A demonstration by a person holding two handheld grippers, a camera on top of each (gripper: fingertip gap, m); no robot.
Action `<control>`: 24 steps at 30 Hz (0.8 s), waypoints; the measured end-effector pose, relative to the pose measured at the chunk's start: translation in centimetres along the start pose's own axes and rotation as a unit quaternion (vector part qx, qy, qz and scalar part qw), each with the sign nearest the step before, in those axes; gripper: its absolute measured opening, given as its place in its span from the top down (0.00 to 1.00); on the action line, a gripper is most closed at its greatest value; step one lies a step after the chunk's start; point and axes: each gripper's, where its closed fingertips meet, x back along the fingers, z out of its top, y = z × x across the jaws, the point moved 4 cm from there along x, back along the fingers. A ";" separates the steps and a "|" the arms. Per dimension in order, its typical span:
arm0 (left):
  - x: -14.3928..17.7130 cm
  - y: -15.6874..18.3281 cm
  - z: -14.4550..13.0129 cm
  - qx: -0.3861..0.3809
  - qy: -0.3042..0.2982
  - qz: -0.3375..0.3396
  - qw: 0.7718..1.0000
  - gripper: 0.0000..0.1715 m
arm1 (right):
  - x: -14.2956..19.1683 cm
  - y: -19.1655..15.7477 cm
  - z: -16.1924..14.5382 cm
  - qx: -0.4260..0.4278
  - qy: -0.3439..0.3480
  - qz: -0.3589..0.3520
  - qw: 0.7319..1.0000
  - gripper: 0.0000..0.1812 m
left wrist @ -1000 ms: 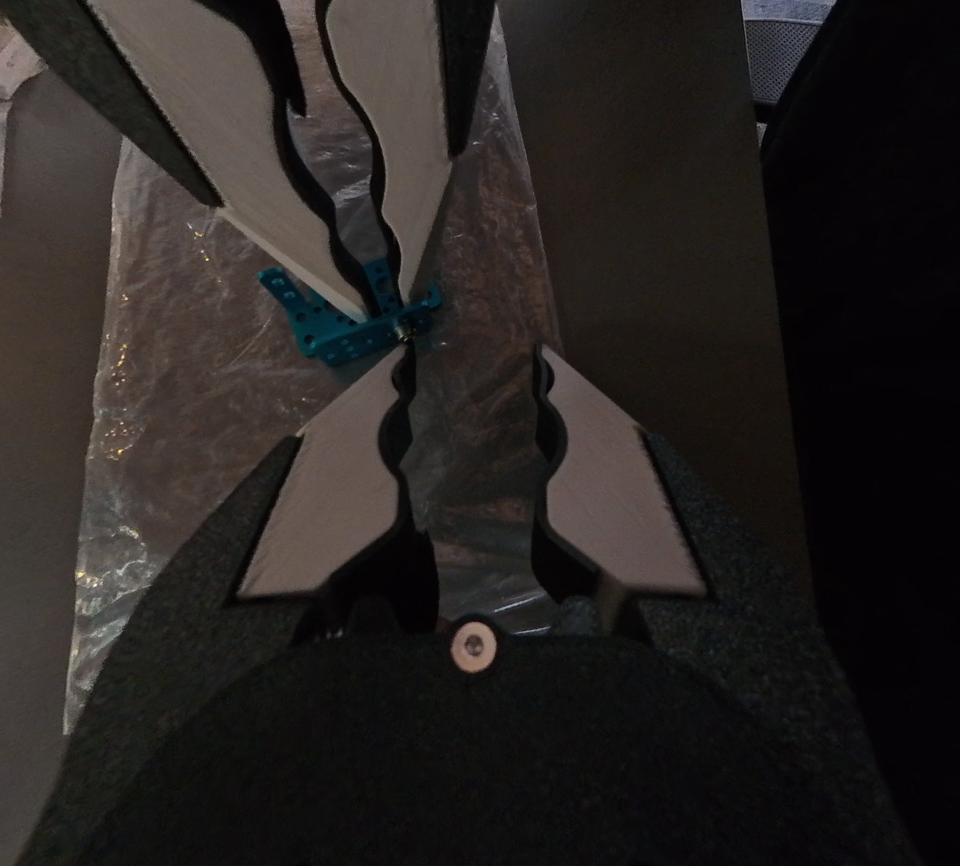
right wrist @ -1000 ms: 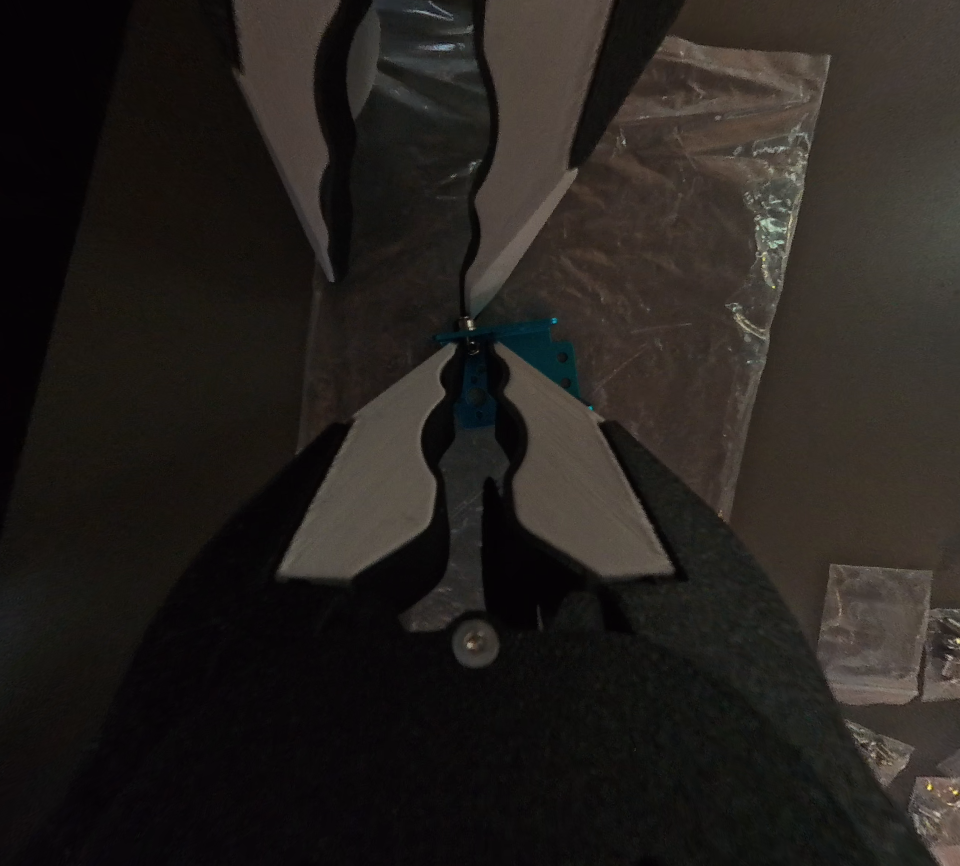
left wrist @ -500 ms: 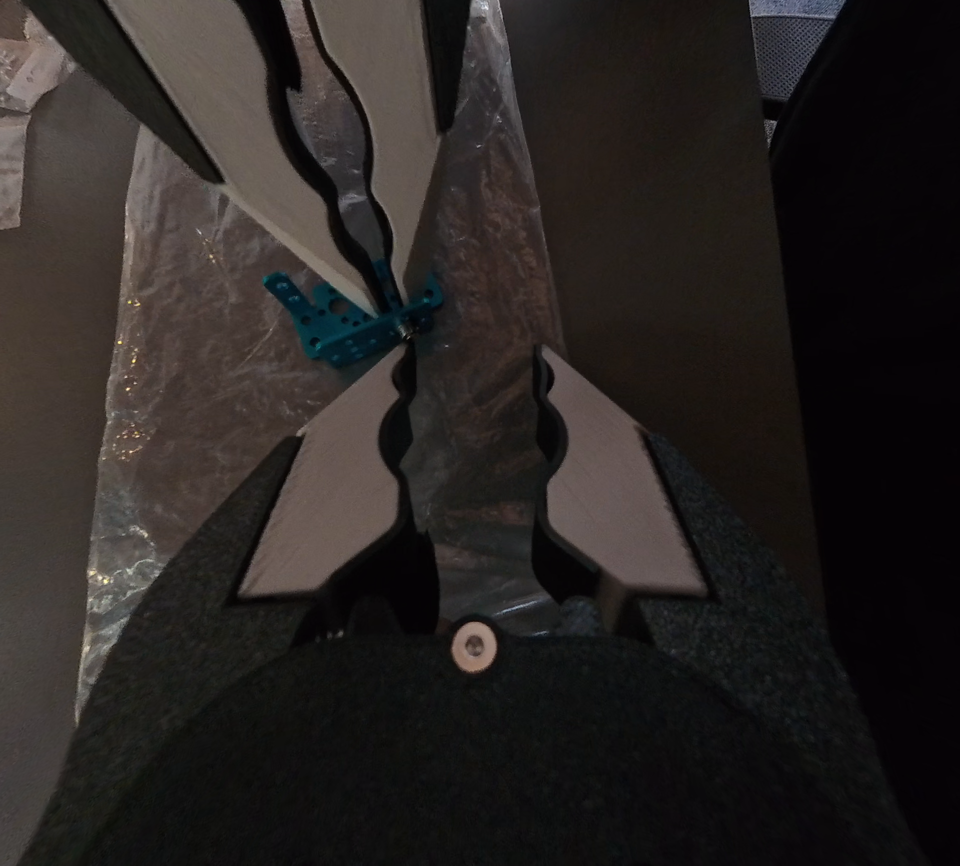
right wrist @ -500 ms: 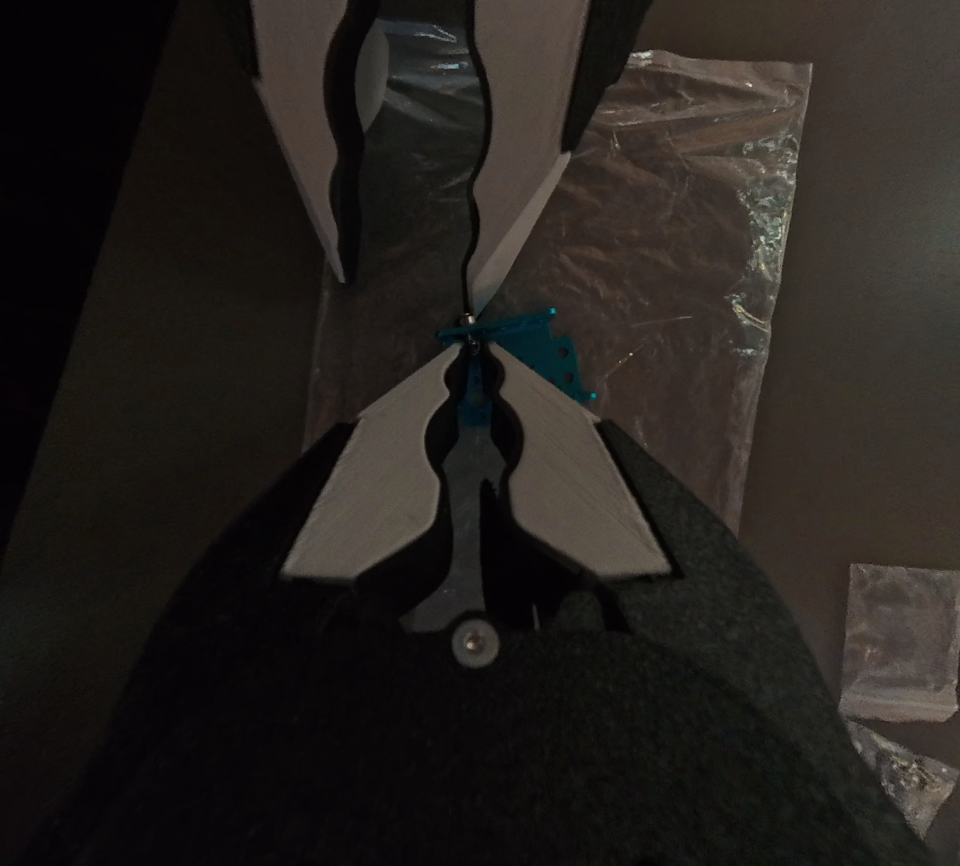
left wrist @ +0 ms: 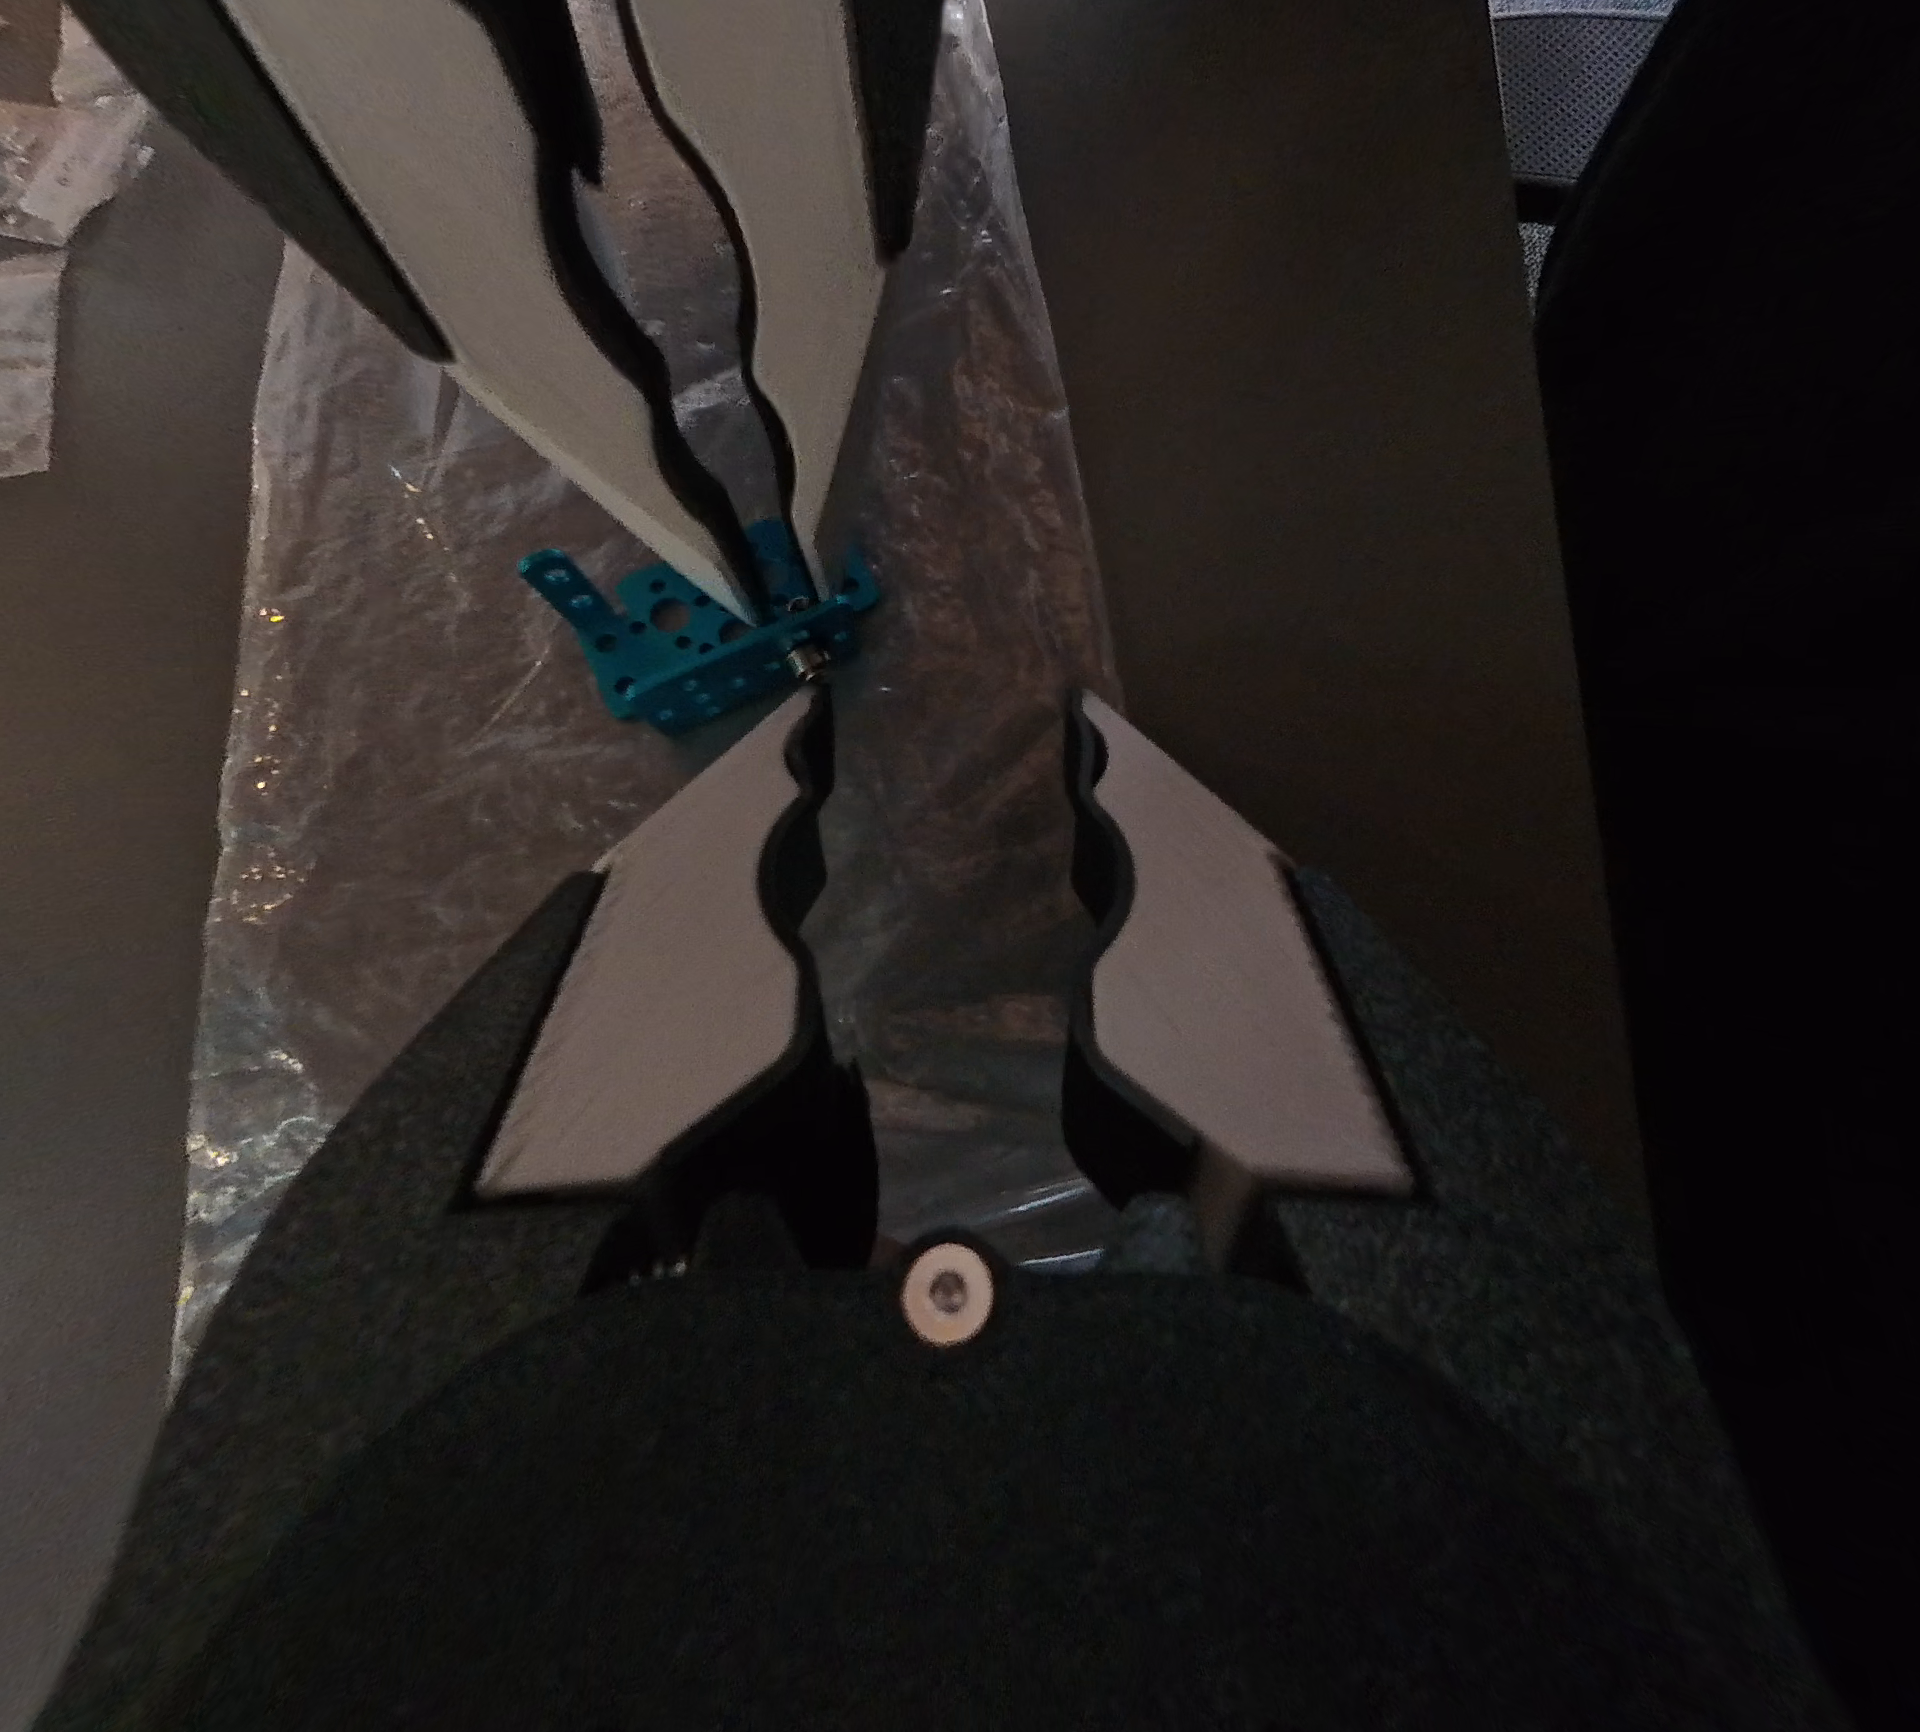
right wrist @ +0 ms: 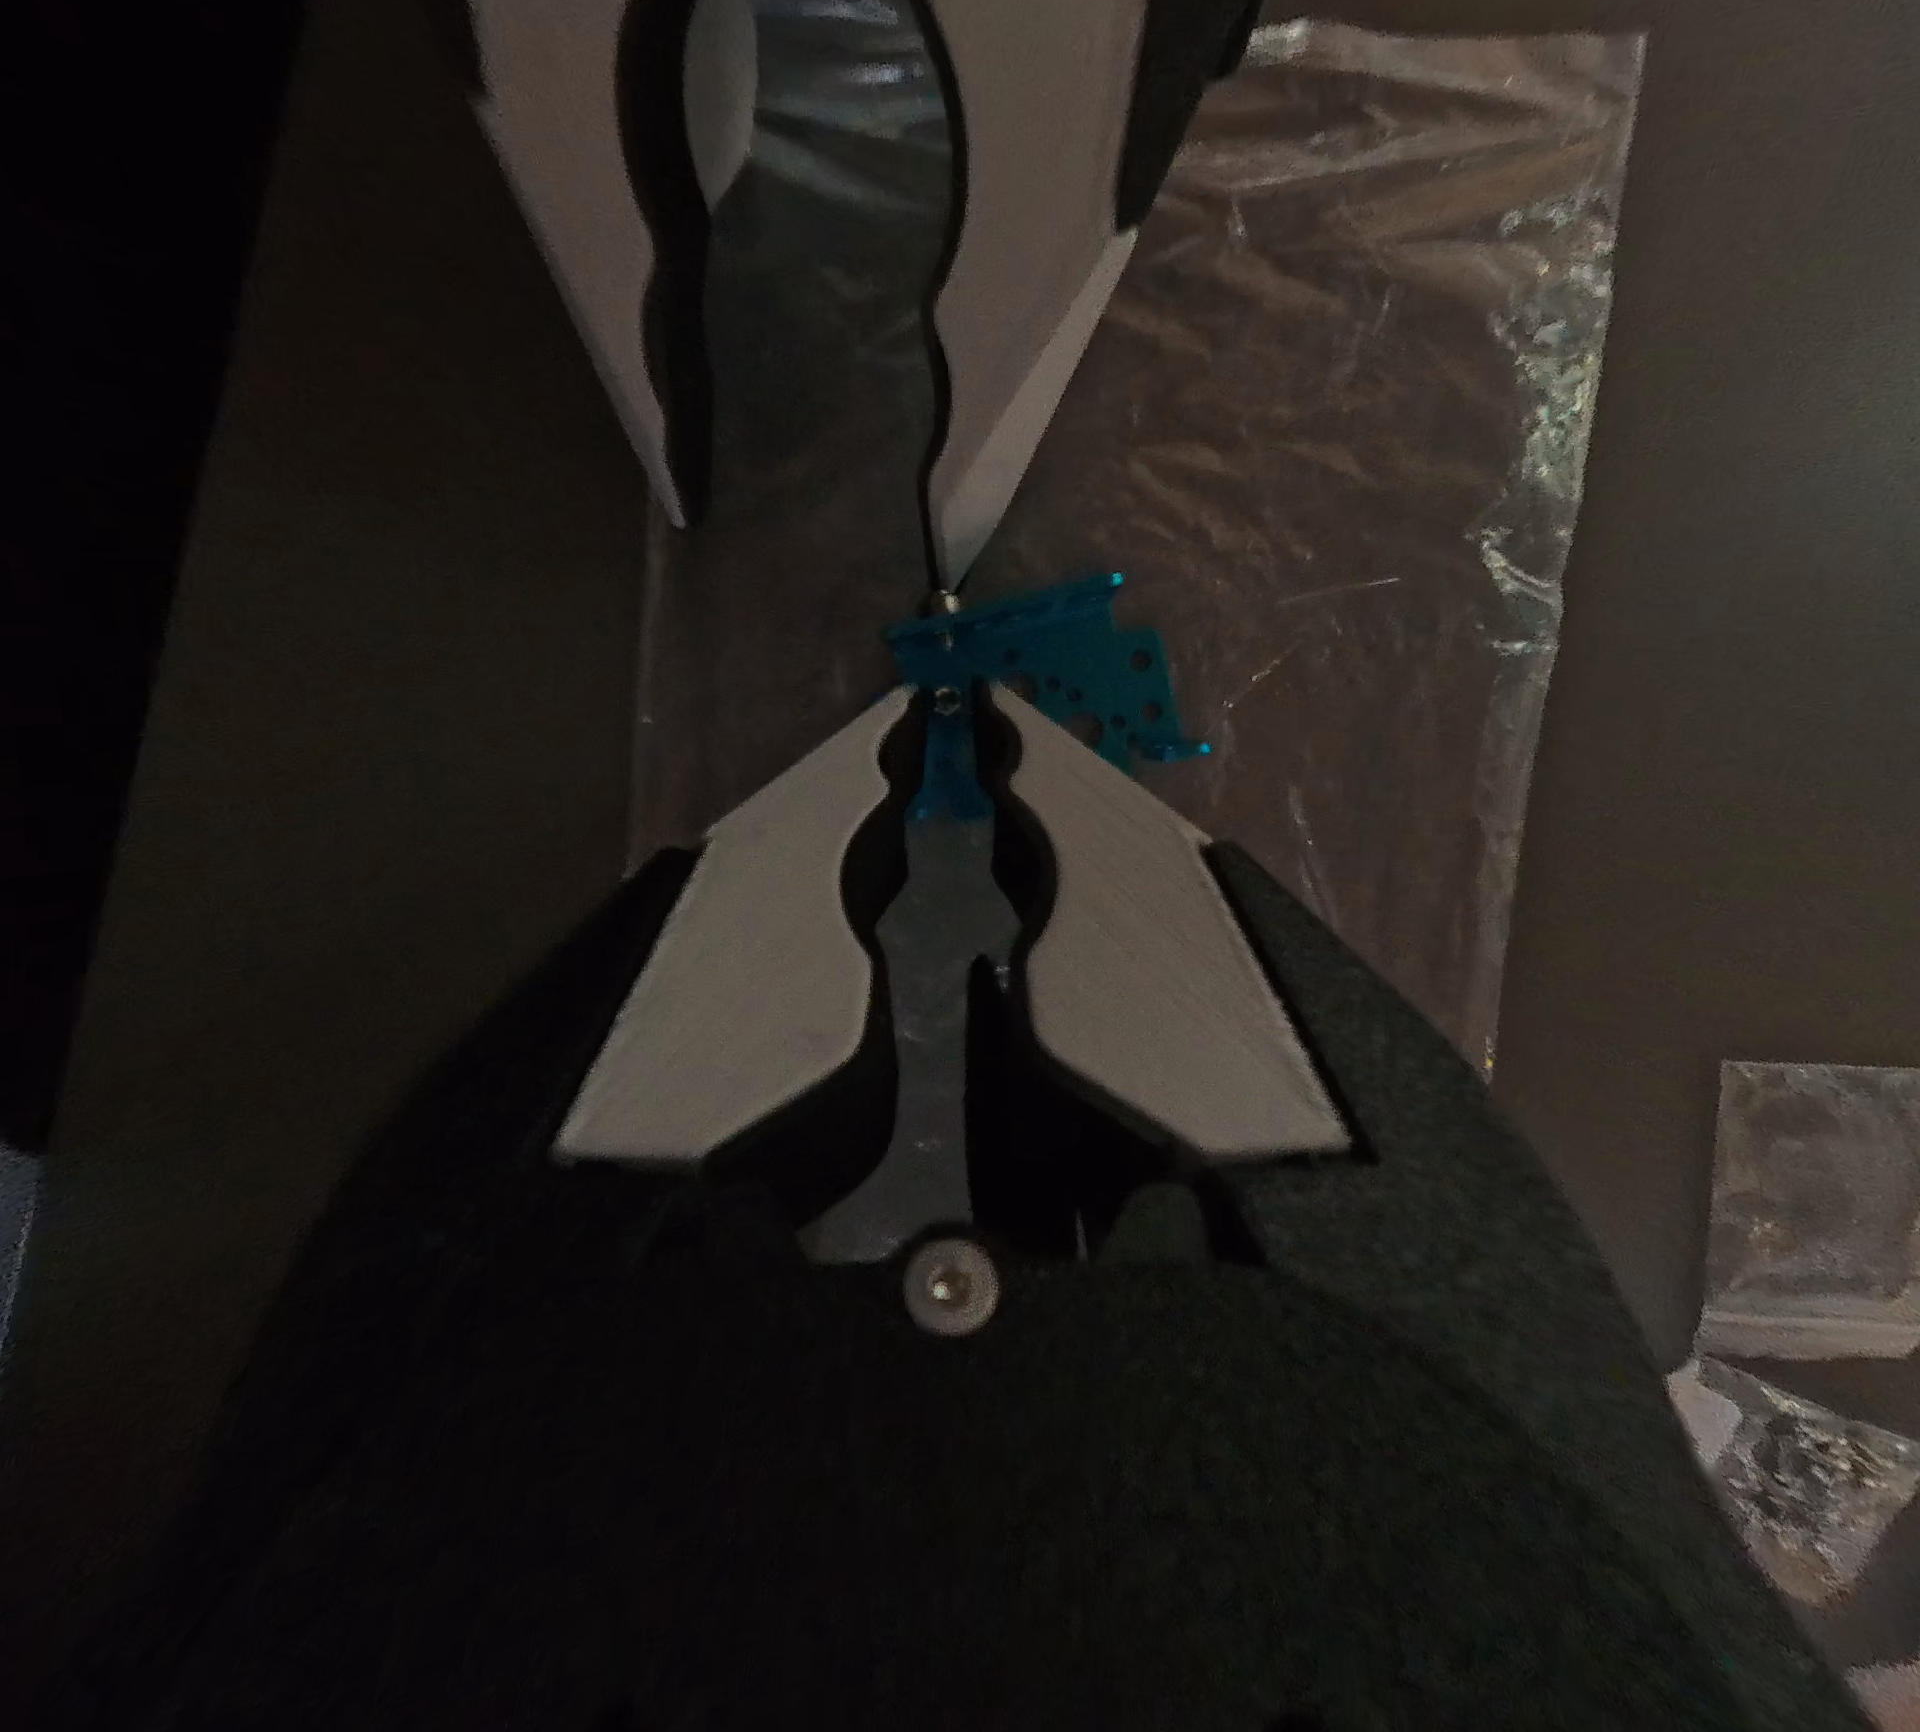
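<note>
Dim brown bench point(left wrist: 1247, 228) w/ clear plastic bag point(left wrist: 416, 799) under a blue perforated bracket point(right wrist: 1049, 674), pinched by right hand-held gripper point(right wrist: 951, 700). Left hand-held gripper point(left wrist: 940, 716) gapes wide, one fingertip point(left wrist: 805, 726) at the bracket's screw point(left wrist: 805, 659). Judgement: keep right's pinch firm and square.

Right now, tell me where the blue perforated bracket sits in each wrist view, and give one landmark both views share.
Left wrist view: the blue perforated bracket is just above centre, pinched by the right gripper coming from the top, just beyond the open left gripper.
Right wrist view: the bracket is near centre, at this gripper's own tips.
Shared landmark: the clear plastic bag lying on the table beneath it.
</note>
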 end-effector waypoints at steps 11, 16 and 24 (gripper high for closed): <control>-0.2 0.2 0.0 -0.001 -0.004 0.000 1.000 0.75 | -0.3 -0.1 0.1 -0.001 -0.007 -0.009 1.000 0.98; -0.3 0.2 0.0 -0.002 -0.005 0.003 1.000 0.75 | -0.2 0.0 0.0 0.001 0.014 0.000 1.000 1.00; -0.2 0.0 0.1 0.000 0.000 0.006 1.000 0.75 | 0.1 -0.1 0.4 0.007 0.026 -0.007 1.000 0.97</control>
